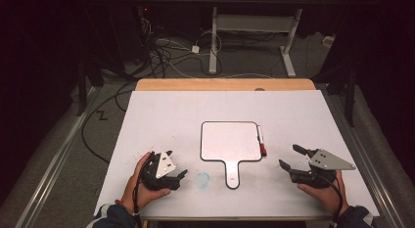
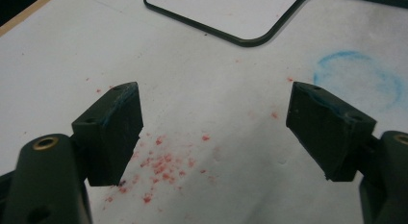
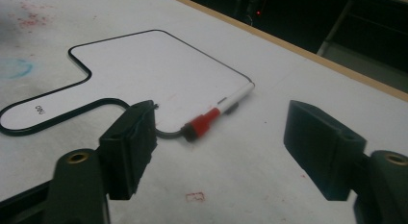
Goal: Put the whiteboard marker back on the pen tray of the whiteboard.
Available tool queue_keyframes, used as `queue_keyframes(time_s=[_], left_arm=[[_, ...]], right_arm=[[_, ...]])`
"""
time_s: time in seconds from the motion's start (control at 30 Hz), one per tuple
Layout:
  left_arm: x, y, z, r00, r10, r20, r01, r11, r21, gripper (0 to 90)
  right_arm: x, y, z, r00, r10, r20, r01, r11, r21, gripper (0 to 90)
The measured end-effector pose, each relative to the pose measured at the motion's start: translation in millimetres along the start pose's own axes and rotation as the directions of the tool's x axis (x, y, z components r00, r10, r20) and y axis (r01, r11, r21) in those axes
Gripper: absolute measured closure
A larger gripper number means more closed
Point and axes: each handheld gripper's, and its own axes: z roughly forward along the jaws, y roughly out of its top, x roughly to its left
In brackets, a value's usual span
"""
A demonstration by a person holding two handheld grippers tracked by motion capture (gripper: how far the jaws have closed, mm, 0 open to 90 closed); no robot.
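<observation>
The board [image 1: 230, 142] lay mid-bench with the marker [image 1: 262, 142] touching its right edge; the right gripper [image 1: 289, 157] stood near it, jaws spread and empty, and the left gripper [image 1: 177, 165] sat left of the handle, jaws likewise spread. The left gripper view showed red specks [image 2: 161, 166] and a blue ring [image 2: 358, 80] on the bench [image 1: 161, 115], while the right gripper view showed the marker's red cap [image 3: 201, 124]. A small mark on the handle was too small to read; open bench lay around both grippers.

Left gripper [image 2: 214, 132] gapes over red specks [image 2: 161, 166]; whiteboard [image 2: 231, 12] lies beyond.
</observation>
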Motion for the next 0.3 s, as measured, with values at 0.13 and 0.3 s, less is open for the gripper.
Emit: queue_keyframes(time_s=[0.13,0.3], left_arm=[[0.3,0.1,0.2,1.0,-0.001,0.001,0.001,1.0,0.002,19.3],[1.0,1.1,0.8,0.9999,-0.008,0.006,0.008,1.0,-0.005,19.3]], right_arm=[[2.9,1.6,1.0,0.9999,-0.015,0.002,0.015,0.9999,0.003,27.1],[5.3,2.8,0.8,0.9998,-0.02,0.003,0.02,0.9998,0.0,25.4]])
